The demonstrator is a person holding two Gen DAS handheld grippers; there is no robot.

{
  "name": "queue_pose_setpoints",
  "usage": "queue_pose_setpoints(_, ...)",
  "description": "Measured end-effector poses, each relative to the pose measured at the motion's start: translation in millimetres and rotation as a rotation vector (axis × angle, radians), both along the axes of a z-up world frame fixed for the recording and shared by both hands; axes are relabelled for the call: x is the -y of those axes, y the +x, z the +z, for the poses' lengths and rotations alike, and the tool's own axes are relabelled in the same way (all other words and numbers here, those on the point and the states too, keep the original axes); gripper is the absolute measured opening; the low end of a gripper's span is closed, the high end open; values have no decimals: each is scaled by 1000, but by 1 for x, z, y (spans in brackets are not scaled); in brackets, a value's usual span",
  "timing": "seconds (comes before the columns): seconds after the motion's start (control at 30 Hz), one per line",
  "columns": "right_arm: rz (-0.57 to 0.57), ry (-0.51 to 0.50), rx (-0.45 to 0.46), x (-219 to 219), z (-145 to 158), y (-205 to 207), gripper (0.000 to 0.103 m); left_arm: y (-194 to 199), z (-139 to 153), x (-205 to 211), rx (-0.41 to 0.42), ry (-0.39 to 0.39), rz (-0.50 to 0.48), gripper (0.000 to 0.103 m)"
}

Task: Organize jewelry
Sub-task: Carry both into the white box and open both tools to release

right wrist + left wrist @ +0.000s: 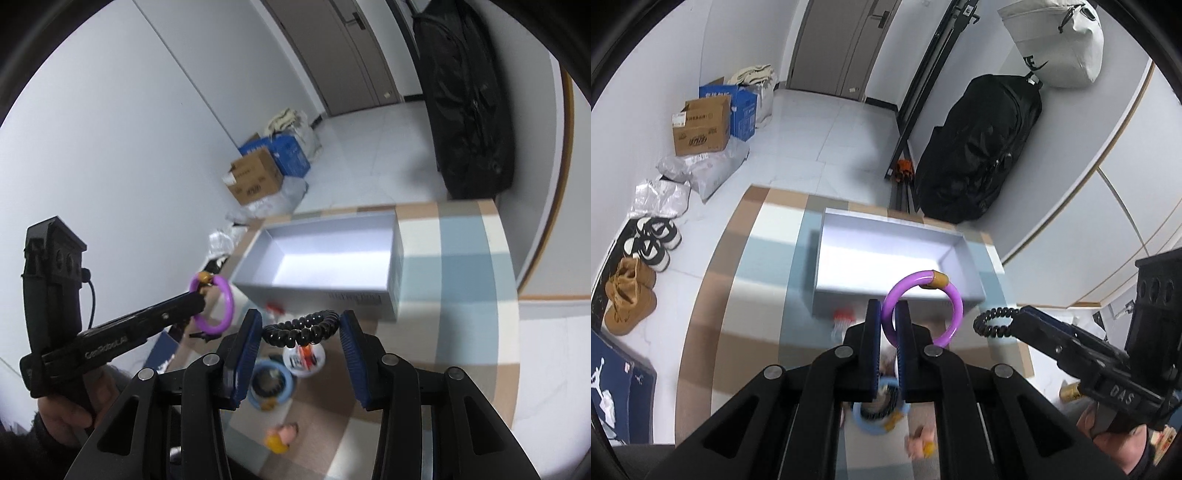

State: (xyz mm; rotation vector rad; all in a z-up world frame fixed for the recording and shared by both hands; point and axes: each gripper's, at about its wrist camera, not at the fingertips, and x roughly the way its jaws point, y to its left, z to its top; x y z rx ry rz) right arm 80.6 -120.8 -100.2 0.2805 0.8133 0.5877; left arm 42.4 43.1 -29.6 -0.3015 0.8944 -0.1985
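My left gripper point(889, 312) is shut on a purple bangle point(951, 291) with a gold clasp and holds it in the air just in front of the white open box point(857, 264). The bangle also shows in the right wrist view point(226, 291). My right gripper point(301, 326) is shut on a black spiral hair tie point(301, 328), stretched between the blue pads, also above the table before the box point(321, 291). The hair tie also shows in the left wrist view point(995, 321). A blue bangle point(271, 384) lies on the table below.
On the checked tablecloth point(458, 266) lie a small white round dish with red and black bits point(304, 360) and a small pink and yellow trinket point(282, 437). On the floor stand cardboard boxes point(701, 125), shoes point(629, 295) and a black bag point(979, 147).
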Motion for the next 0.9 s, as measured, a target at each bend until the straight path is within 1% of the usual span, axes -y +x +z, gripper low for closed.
queue_pose_setpoints(0.1, -12, 20, 4, 1, 2, 10, 42, 15, 0, 0, -6, -11, 9, 3)
queue_pose_setpoints(0.2, -27, 45, 2, 2, 3, 25, 42, 27, -1, 2, -10, 1, 10, 3)
queue_pose_setpoints(0.27, -31, 52, -5, 2, 3, 34, 42, 35, -3, 2, -13, -5, 15, 3)
queue_pose_setpoints(0.37, -37, 61, -17, 0, 1, 50, 42, 44, -9, 1, -37, -26, 19, 3)
queue_pose_setpoints(0.6, -38, 60, -65, -10, -11, 82, 42, 61, -23, -3, -89, -42, 14, 3)
queue_pose_setpoints(0.7, -44, 50, -108, -13, -21, 94, 42, 68, -28, -6, -111, -68, 11, 3)
queue_pose_setpoints(0.8, -46, 67, -155, -14, -33, 104, 43, 75, -32, -6, -129, -134, -10, 4)
queue_pose_setpoints(0.83, -49, 71, -165, -14, -36, 106, 45, 77, -32, -6, -134, -137, -18, 6)
queue_pose_setpoints(0.9, -48, 81, -172, -14, -37, 110, 46, 79, -31, -5, -136, -151, -34, 13)
